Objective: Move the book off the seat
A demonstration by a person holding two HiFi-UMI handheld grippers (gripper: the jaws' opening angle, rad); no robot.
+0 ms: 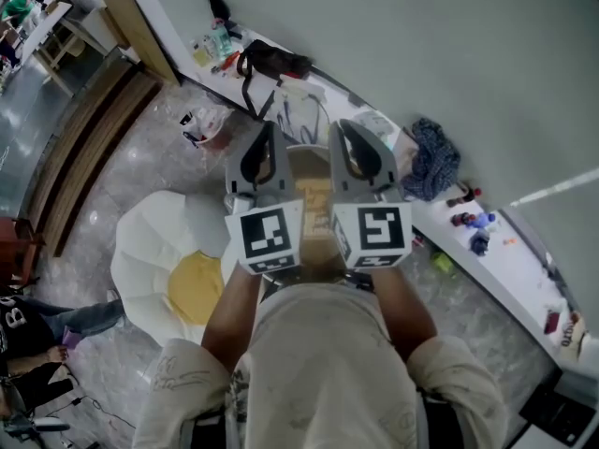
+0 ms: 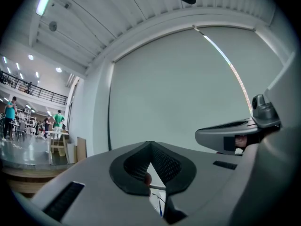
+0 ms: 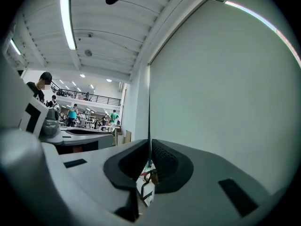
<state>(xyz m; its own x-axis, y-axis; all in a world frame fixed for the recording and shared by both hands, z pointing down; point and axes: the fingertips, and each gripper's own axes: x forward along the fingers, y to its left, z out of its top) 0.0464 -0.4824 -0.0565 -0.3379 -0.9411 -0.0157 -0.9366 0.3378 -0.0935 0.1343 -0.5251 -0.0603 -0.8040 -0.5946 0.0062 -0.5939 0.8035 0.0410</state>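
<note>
Pointing level at the grey wall, the left gripper and right gripper sit side by side, both jaws clenched on nothing. Below and between them, the brown, orange-marked book lies on a brown surface, beside the white petal-shaped seat.

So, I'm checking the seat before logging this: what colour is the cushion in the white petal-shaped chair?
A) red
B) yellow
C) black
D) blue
B: in the head view the cushion lying in the white chair is plainly yellow.
</note>
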